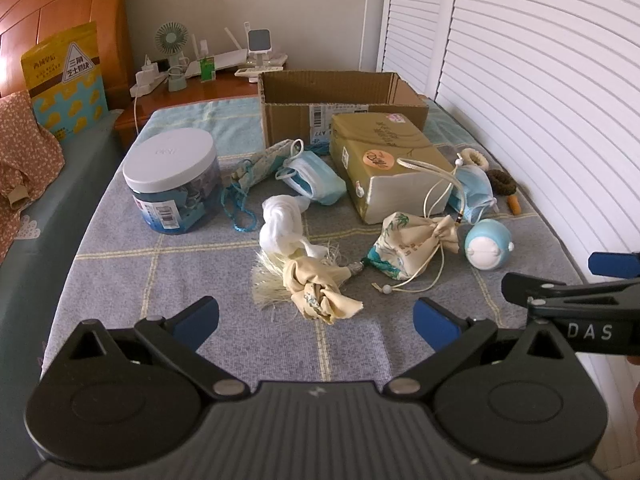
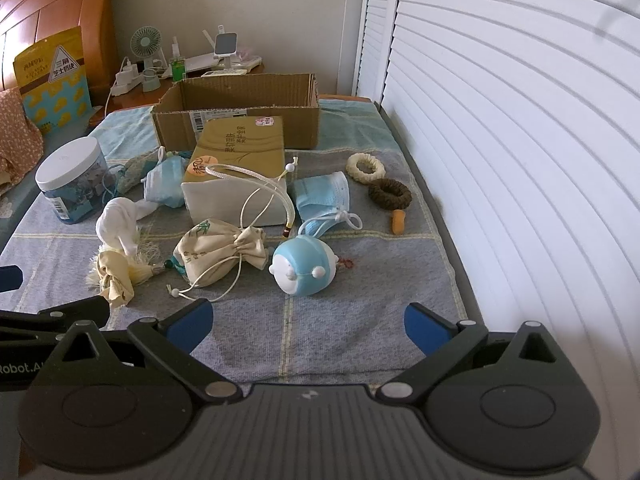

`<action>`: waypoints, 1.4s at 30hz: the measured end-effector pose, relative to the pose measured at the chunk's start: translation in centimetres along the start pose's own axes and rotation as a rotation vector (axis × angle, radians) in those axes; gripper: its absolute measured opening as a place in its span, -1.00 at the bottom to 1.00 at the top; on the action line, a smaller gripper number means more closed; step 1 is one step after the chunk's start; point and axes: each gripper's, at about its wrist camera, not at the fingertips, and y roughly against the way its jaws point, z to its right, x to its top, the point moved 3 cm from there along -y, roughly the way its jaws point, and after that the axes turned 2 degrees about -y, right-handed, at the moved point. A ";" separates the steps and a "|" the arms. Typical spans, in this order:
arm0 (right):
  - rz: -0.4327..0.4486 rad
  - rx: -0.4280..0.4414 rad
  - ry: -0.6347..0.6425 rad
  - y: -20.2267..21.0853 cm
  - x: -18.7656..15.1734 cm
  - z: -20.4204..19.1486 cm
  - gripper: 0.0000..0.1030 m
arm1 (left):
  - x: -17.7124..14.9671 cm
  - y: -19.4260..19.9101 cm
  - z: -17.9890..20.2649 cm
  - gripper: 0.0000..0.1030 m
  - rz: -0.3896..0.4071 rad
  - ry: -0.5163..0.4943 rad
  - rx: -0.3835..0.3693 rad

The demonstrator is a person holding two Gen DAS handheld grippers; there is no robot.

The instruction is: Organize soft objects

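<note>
Soft things lie scattered on the grey checked blanket. Just ahead of my open left gripper sits a knotted cream cloth with a tassel, and a knotted white cloth lies behind it. A printed drawstring pouch and a blue-and-white squishy toy lie in front of my open right gripper. Two blue face masks, a cream hair ring and a brown scrunchie lie farther back. Both grippers hold nothing.
An open cardboard box stands at the back with a gold carton before it. A white-lidded jar stands at the left. White louvred doors run along the right edge. A wooden nightstand with a small fan is behind.
</note>
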 end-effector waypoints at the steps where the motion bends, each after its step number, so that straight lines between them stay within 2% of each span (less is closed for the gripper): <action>1: 0.001 -0.001 0.001 0.0 0.0 -0.1 1.00 | 0.0 0.0 0.0 0.99 0.000 0.000 0.000; 42: -0.003 -0.006 0.002 -0.1 0.4 0.2 1.00 | 0.1 -0.3 0.0 0.99 0.001 0.004 -0.003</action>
